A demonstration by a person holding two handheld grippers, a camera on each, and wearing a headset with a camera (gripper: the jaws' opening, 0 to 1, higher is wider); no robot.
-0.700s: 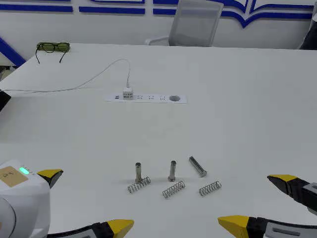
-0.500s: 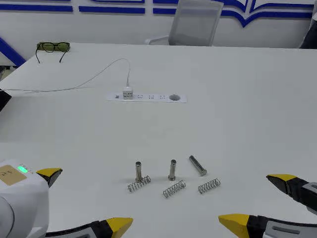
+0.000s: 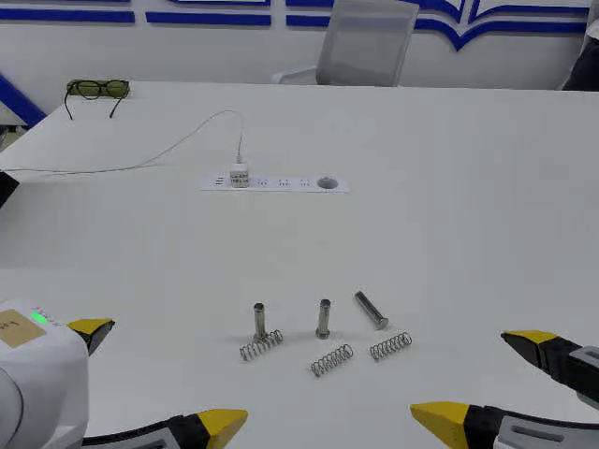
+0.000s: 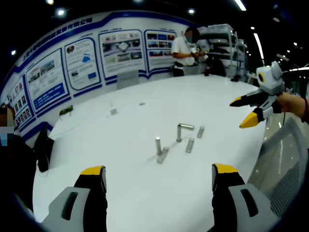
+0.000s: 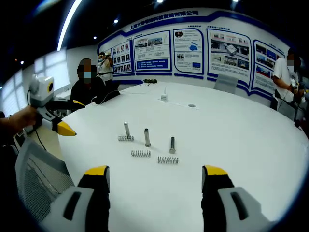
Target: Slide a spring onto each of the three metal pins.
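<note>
Two metal pins (image 3: 260,318) (image 3: 324,318) stand upright on the white table (image 3: 449,234), and a third pin (image 3: 371,310) lies on its side to their right. Three springs (image 3: 261,345) (image 3: 332,360) (image 3: 390,346) lie flat just in front of the pins, the left one touching its pin's base. My left gripper (image 3: 157,374) is open at the lower left, well short of the pins. My right gripper (image 3: 484,374) is open at the lower right. Both are empty. The right gripper view shows the pins (image 5: 146,137) and springs (image 5: 140,153) beyond its open gripper (image 5: 155,170). In the left gripper view the nearest pin (image 4: 158,145) stands beyond its open gripper (image 4: 159,170).
A white power strip (image 3: 276,183) with a plugged-in cable (image 3: 168,150) lies mid-table behind the pins. Green glasses (image 3: 96,90) rest at the far left corner. A grey chair (image 3: 365,42) stands past the far edge. People stand in the background (image 5: 88,79).
</note>
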